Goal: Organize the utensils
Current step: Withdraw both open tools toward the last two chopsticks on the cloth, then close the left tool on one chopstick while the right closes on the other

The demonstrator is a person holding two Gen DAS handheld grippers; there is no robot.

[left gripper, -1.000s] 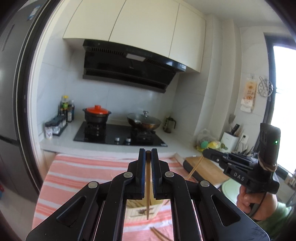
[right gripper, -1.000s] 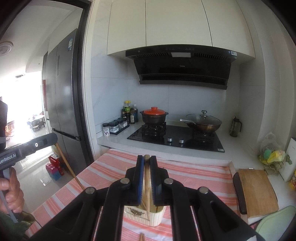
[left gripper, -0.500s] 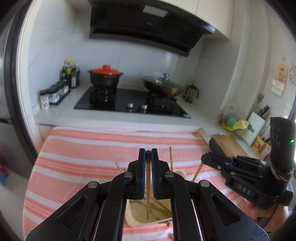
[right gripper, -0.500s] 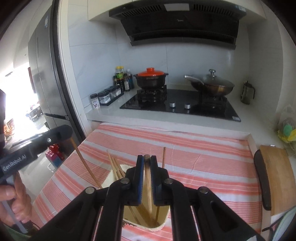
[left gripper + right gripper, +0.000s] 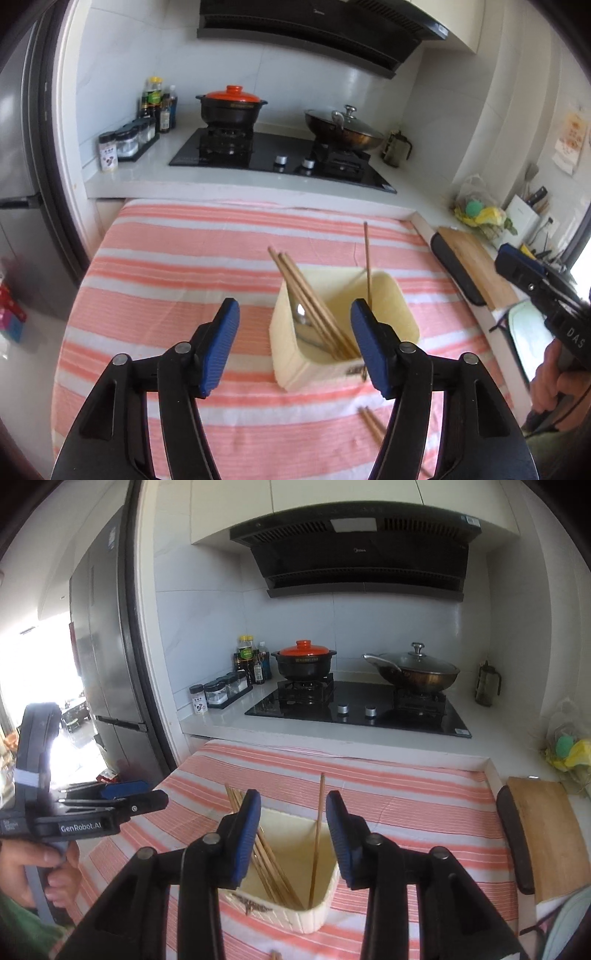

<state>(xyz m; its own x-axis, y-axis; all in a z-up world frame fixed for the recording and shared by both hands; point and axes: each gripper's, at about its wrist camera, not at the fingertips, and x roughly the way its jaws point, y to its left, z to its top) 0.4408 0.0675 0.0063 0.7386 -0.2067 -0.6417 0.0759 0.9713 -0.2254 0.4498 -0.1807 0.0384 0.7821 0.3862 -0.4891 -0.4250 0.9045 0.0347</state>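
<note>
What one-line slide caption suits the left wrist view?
Left gripper opening over the cream utensil holder, now filled with wooden chopsticks, on the striped tablecloth.

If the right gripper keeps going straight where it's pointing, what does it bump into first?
Probably the cream utensil box right ahead, likely its open top and the lone chopstick standing between the opening jaws of the right gripper. Depth is hard to judge.
</note>
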